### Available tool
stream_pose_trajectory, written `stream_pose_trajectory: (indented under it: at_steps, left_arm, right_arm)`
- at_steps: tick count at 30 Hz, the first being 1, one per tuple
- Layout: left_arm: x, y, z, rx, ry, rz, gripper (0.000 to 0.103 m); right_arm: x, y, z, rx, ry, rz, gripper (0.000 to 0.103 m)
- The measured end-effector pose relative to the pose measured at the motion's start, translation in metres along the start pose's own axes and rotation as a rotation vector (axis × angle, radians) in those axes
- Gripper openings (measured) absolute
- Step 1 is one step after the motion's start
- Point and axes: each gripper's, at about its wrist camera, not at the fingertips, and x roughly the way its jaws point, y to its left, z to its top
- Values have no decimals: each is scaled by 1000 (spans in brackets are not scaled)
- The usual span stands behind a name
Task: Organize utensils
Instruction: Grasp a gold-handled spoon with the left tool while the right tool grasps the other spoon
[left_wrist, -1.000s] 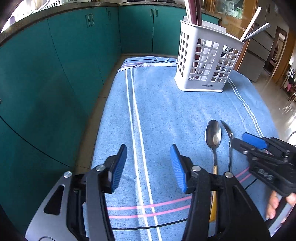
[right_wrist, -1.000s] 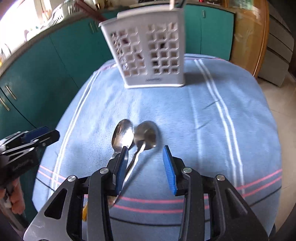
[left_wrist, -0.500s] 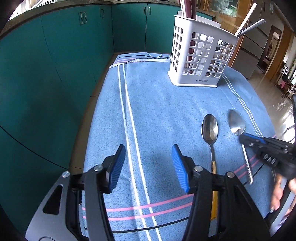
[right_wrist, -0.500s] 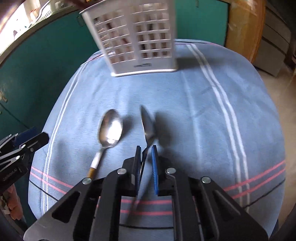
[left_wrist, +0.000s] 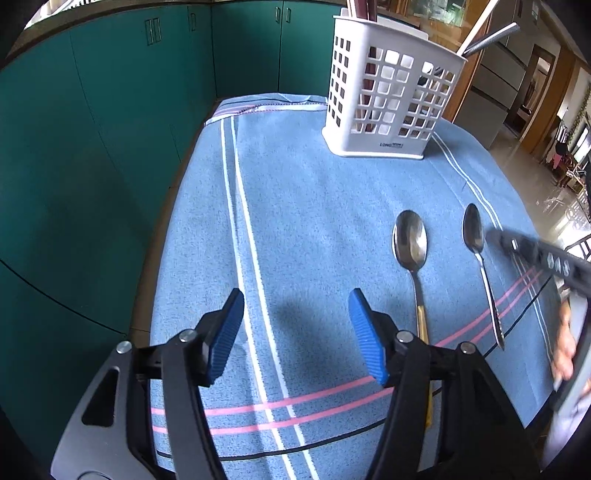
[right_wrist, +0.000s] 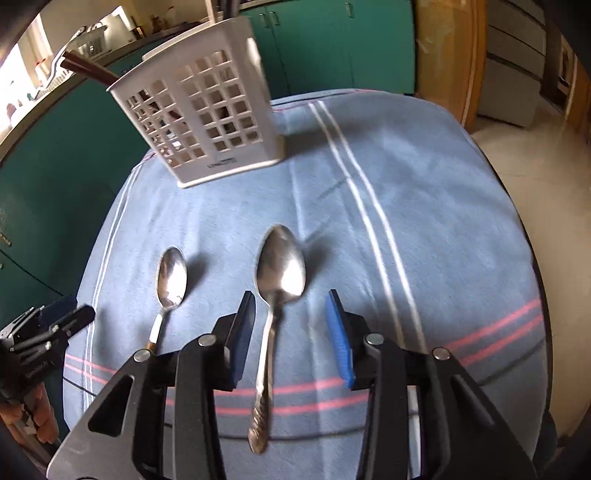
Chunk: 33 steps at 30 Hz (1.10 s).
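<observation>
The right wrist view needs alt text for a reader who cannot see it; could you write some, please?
The right gripper, jaws opening, straddles an all-metal spoon lying on a blue striped cloth. A second spoon lies to its left, a white utensil caddy behind.

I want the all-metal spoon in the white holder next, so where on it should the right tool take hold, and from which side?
Grip the all-metal spoon on its narrow neck just behind the bowl, coming from above with a pad on each side. It lies flat on the blue cloth, bowl towards the white holder, and its handle already runs between the opening pads of the right tool, which are not touching it.
</observation>
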Motion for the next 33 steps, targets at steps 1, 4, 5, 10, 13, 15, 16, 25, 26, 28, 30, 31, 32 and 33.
stream_pose_trajectory:
  at_steps: [1,4,5,10,13,15,16,25,26,28,30,31,32,33]
  left_arm:
    - [1,0,-1,2,5,2,59]
    - [2,0,-2,2,13,1,61]
    - [3,0,-2,2,15,0,62]
    - [12,-5,6,-3,31,-28,63]
    - [18,-17,14,9,35,-54,63]
    - [23,-30,20,30,44,-92,63]
    - [26,-38,22,46,46,-115,63]
    - [71,-77,60,132,85,-204,47]
    - [74,-79,62,129,81,-202,40]
    - [75,-81,60,127,78,-197,29]
    - [74,-80,57,120,75,-196,28]
    - [73,-79,55,120,74,-196,25]
    - [72,-77,52,123,74,-192,20]
    - [71,-76,50,124,73,-190,18]
  right_arm:
    - [-1,-2,2,1,-10,18,39]
    - [12,-12,15,20,-32,58,39]
    - [17,-15,19,23,-30,81,39]
    - [27,-17,16,6,14,144,39]
    - [19,-13,6,-27,17,140,39]
    - [12,-15,-1,-26,16,130,39]
    - [10,-17,-4,-20,15,129,39]
    - [-7,-34,-19,-7,7,118,39]
    - [-7,-37,-20,-2,8,117,39]
    - [-8,-42,-21,8,3,135,39]
    - [-9,-44,-22,13,0,141,39]
    - [-8,-44,-22,14,-1,143,39]
    - [-8,-45,-22,15,-2,145,39]
    - [-8,-45,-23,13,-2,144,39]
